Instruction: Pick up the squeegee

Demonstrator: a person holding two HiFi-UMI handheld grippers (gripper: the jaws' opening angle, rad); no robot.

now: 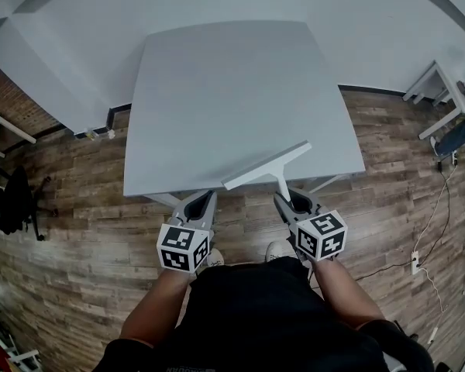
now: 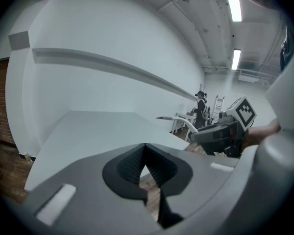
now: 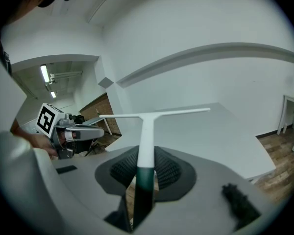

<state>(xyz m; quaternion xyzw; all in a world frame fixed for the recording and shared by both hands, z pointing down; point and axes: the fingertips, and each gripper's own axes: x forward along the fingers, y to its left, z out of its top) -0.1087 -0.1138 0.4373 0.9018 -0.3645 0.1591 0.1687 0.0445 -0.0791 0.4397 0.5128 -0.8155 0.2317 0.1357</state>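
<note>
**Squeegee Held in the Right Gripper**

The right gripper [image 1: 288, 200] holds the squeegee [image 1: 265, 166]. In the right gripper view, its two jaws press on the handle from both sides, and the dark pads [image 3: 169, 169] hug it tight. The jaws stand a bit apart because the handle sits between them. The handle is dark green at the bottom, where it is gripped, and white higher up. The long white blade goes across the top like the bar of a letter T.

In the head view, the blade hangs over the near right edge of the grey table [image 1: 217, 91]. From the left gripper view, it looks lifted a little above the table top.

The left gripper [image 1: 205, 200] is just beside the right one, at the near edge of the table. Its jaws are together at the tips, and nothing is between them. Through the small gap lower down you can see only the wood floor [image 1: 85, 231].

Both hands are held close in front of the person, who wears a black top.
</note>
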